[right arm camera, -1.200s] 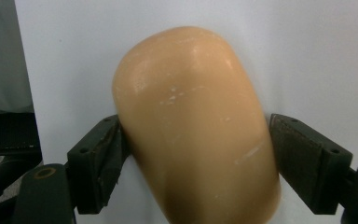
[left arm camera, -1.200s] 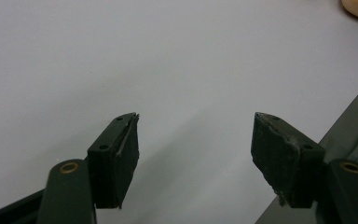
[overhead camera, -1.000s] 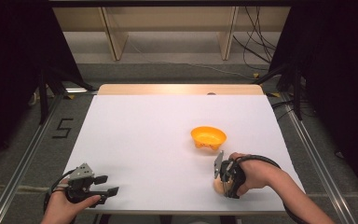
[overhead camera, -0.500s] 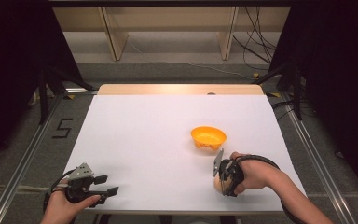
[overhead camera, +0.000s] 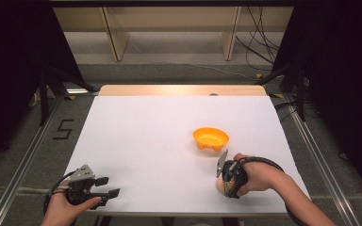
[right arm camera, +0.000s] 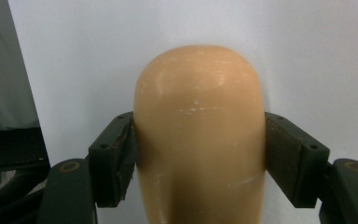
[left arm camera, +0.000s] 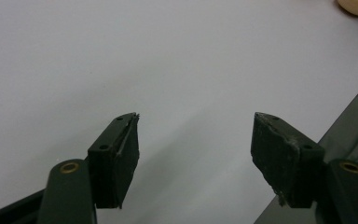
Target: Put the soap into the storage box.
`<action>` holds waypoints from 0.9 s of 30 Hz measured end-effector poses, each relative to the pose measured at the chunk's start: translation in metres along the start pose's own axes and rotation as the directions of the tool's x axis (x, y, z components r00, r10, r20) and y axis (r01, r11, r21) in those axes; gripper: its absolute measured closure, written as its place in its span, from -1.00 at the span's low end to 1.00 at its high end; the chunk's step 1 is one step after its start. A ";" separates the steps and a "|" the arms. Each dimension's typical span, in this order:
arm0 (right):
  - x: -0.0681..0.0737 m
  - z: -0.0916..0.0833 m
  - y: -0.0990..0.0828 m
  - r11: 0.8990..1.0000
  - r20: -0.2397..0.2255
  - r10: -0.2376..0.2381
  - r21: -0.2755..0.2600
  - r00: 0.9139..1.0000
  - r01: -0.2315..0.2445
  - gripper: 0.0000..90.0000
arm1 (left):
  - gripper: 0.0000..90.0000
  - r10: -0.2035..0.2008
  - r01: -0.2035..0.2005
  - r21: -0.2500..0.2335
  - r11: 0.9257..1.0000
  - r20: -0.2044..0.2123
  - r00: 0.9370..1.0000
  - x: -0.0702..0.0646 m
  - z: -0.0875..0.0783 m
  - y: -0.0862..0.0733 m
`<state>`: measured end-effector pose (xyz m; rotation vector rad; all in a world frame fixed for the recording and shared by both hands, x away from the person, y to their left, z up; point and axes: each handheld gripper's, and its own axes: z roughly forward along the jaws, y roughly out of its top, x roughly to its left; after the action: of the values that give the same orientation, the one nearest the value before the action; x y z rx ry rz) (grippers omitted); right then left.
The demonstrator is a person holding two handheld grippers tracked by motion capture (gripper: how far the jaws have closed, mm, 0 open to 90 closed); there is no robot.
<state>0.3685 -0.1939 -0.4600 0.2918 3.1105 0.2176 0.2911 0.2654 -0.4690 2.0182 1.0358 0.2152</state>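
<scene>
Right gripper [right arm camera: 200, 154]: my jaws have just been closing and both pads now press the flanks of a tan, rounded, potato-shaped object [right arm camera: 199, 135], one on each side. It is clamped. In the high view this gripper [overhead camera: 226, 175] sits at the near right of the white table [overhead camera: 160, 132], with the tan object [overhead camera: 220, 185] under it, resting on the surface close to the near edge.

Landmark: orange bowl [overhead camera: 210, 138]. The held object lies just nearer me than the bowl, close but apart from it. Bowl stands upright.

Left gripper [left arm camera: 196, 144]: jaws wide apart, nothing between them, bare table under. In the high view it [overhead camera: 109, 187] is far left of the bowl, at the near edge.
</scene>
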 end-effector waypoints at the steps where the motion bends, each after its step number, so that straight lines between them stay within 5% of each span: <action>1: 0.002 -0.001 -0.001 1.000 0.002 0.023 0.001 1.000 -0.023 -0.29 | -0.29 0.001 -0.001 0.003 1.000 0.000 1.000 0.000 0.000 0.000; 19: 0.004 0.001 0.005 0.995 0.029 0.049 0.080 0.998 -0.051 -0.35 | -0.28 0.002 -0.002 0.002 1.000 -0.001 1.000 0.000 0.000 0.000; 27: 0.005 -0.001 0.001 0.995 0.022 0.091 0.049 0.996 -0.092 -0.26 | -0.28 0.003 -0.003 0.007 1.000 -0.002 1.000 0.000 0.000 0.000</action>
<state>0.3637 -0.1919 -0.4585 0.4351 3.0893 0.1370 0.2914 0.2653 -0.4693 2.0259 1.0358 0.2152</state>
